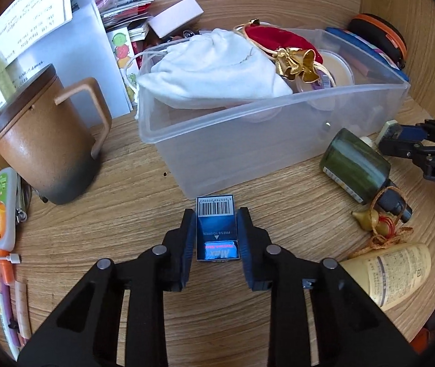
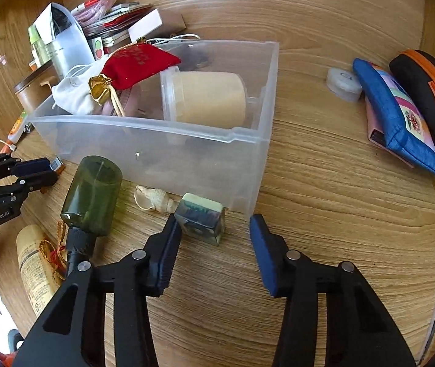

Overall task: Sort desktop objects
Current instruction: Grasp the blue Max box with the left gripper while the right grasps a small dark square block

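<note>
Wooden desk (image 1: pixel 125 220), left tool (image 1: pixel 216 238) level, low.

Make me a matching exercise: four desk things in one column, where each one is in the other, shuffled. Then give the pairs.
Things
1. blue box
2. red pouch
3. green bottle
4. seashell

Places
A. lying on its side on the desk, left of the bin's front wall
B. inside the clear bin, on top of the other contents
C. between the left gripper fingers
D. on the desk against the bin's front wall, between the bottle and the small block

Pairs: 1-C, 2-B, 3-A, 4-D
</note>
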A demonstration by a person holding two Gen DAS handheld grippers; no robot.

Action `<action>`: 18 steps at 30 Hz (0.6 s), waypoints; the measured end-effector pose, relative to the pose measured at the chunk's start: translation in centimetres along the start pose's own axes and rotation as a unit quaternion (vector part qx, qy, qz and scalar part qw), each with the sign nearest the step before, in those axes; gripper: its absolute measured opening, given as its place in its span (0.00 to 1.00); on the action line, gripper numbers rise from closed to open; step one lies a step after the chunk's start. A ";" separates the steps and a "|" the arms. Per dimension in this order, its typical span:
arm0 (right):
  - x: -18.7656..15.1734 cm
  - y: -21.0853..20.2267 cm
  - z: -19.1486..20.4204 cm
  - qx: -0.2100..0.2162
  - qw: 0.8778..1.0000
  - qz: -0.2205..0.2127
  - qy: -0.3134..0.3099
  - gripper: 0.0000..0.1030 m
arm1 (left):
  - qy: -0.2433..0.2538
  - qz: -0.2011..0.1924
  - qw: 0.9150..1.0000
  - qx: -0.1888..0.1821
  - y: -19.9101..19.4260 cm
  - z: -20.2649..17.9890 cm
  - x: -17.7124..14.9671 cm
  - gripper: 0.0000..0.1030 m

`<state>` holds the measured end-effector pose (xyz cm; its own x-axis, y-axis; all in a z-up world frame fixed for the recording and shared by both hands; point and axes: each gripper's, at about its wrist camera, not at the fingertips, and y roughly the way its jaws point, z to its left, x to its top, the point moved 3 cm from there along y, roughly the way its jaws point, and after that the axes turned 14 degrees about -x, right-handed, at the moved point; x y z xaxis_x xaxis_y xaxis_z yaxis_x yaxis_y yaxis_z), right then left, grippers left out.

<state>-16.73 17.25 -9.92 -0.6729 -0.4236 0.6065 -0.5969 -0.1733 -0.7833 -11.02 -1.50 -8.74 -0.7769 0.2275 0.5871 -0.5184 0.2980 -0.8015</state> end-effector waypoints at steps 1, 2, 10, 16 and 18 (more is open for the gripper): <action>0.0 0.0 0.0 -0.002 1.000 0.000 0.001 0.37 | 0.002 0.000 1.000 0.003 -0.1 -0.1 -0.2 0.26; -0.1 0.1 -0.1 -0.003 1.000 -0.001 0.004 0.35 | 0.004 0.000 1.000 0.007 0.4 0.5 0.4 0.26; -0.8 0.2 -0.9 0.021 0.999 -0.008 0.030 0.22 | 0.023 0.001 0.999 0.041 0.1 -0.1 -0.1 0.26; -1.2 -1.0 -0.9 0.016 0.999 -0.027 0.028 0.22 | 0.007 -0.003 0.999 0.036 -0.6 0.2 -0.8 0.26; -1.3 -1.5 -0.9 0.016 0.999 -0.032 0.028 0.22 | 0.003 -0.005 0.999 0.035 -0.9 0.0 -0.8 0.26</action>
<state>-15.36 18.88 -9.42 -0.6572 -0.3608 0.6617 -0.6258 -0.2280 -0.7459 -9.97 -1.97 -8.53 -0.7687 0.2310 0.5965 -0.5511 0.2341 -0.8009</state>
